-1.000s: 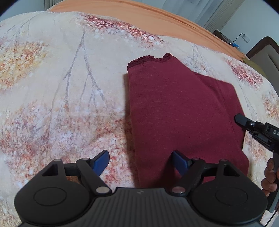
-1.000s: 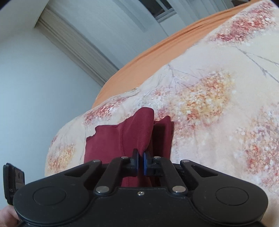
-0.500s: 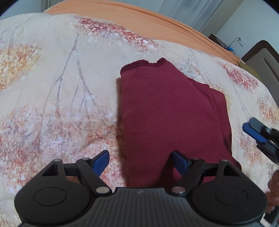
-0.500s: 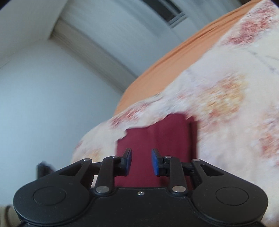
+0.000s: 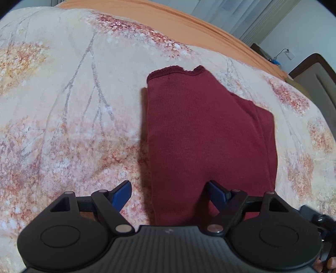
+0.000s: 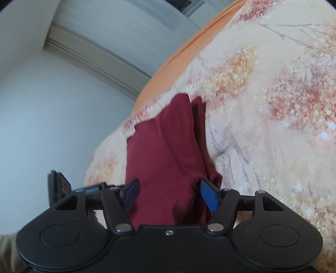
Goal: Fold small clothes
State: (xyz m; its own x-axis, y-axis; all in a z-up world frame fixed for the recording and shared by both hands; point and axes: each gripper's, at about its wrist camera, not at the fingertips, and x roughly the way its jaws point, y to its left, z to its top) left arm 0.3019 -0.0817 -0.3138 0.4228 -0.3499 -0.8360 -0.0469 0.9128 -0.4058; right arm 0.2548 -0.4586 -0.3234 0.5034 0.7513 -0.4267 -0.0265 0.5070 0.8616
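From my left wrist view, the folded dark-red knit garment (image 5: 210,134) lies flat on the floral cream bedspread (image 5: 69,100); my left claw (image 5: 169,194) gapes wide, gripping nothing. Right wrist view: my right claw (image 6: 170,194) is opening, garment between its blue pads (image 6: 209,196), untouched.

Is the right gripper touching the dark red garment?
Cannot tell. In the right wrist view the right gripper is opening astride the dark red garment; its pads overlap the cloth, showing neither contact nor gap.

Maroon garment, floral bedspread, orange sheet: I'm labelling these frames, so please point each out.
maroon garment (image 5: 205,134), left wrist view, middle of the folded top layer.
floral bedspread (image 5: 69,117), left wrist view, bare patch left of the garment.
orange sheet (image 5: 159,16), left wrist view, strip beyond the bedspread's far edge.
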